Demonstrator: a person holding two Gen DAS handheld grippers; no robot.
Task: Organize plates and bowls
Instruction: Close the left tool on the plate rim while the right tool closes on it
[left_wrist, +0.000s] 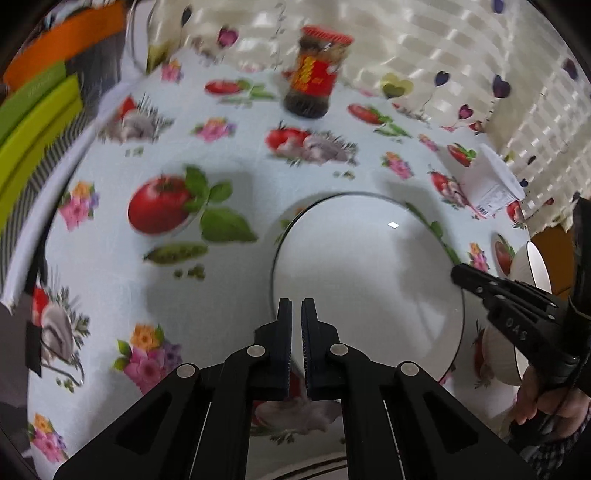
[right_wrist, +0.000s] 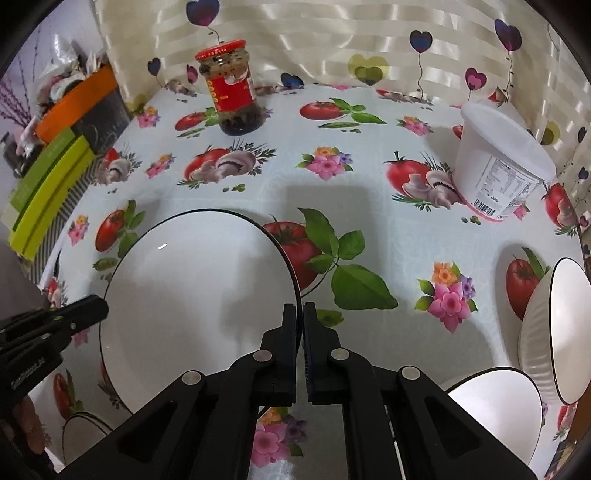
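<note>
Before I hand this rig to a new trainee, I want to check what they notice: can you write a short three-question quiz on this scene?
1. True or false: both grippers, left and right, grip the rim of the large plate.
2. What stands at the back of the table? A) a red-lidded jar B) a kettle C) a vase
3. Fill in: the white tub lies tilted on the ____ side of the right wrist view.

Key: 1 true, each pair of fingers is closed on the rim; 2 A, the jar; 3 right.
</note>
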